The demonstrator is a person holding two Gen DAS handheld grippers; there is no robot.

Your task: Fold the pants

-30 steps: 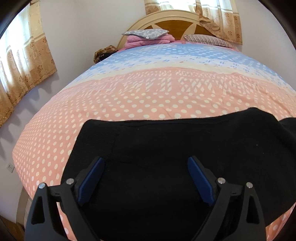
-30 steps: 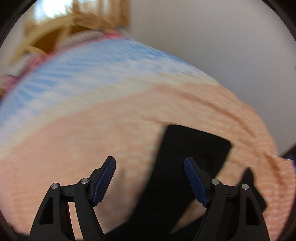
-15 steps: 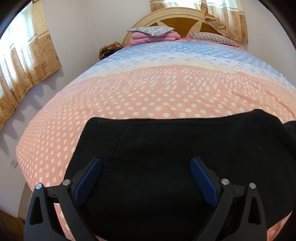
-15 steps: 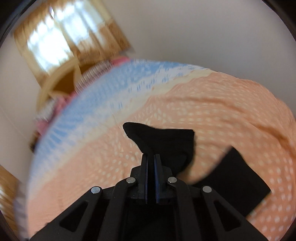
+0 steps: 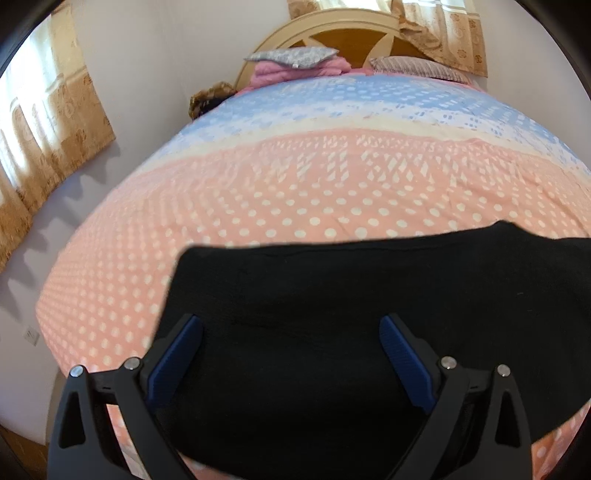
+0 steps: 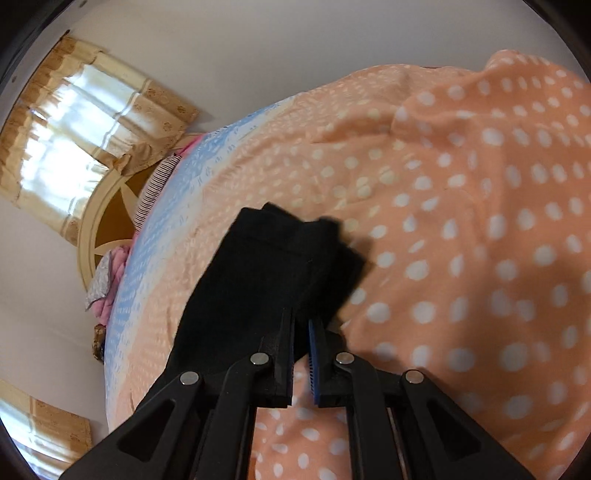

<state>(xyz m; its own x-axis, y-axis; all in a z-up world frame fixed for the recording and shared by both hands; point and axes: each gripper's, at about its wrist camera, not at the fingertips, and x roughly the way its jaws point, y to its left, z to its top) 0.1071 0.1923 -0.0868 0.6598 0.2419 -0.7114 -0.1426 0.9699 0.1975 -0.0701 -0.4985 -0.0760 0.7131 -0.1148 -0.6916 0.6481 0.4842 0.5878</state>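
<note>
Black pants point(image 5: 351, 306) lie flat on the pink dotted bedspread point(image 5: 295, 192) near the bed's foot. My left gripper point(image 5: 291, 354) is open and empty, hovering over the waist end of the pants. My right gripper point(image 6: 301, 328) is shut on the leg end of the pants point(image 6: 266, 266) and holds that end lifted above the bedspread point(image 6: 461, 221), the cloth hanging doubled over in front of the fingers.
Pillows and folded pink bedding point(image 5: 295, 64) lie by the wooden headboard point(image 5: 354, 35) at the far end. Curtains point(image 5: 48, 133) hang on the left wall, with floor between wall and bed. The bedspread is rumpled at the right point(image 6: 436, 96).
My right gripper closed on the leg end of the pants and lifted and swung it leftward, the view rotating. The left gripper barely moved and stayed open.
</note>
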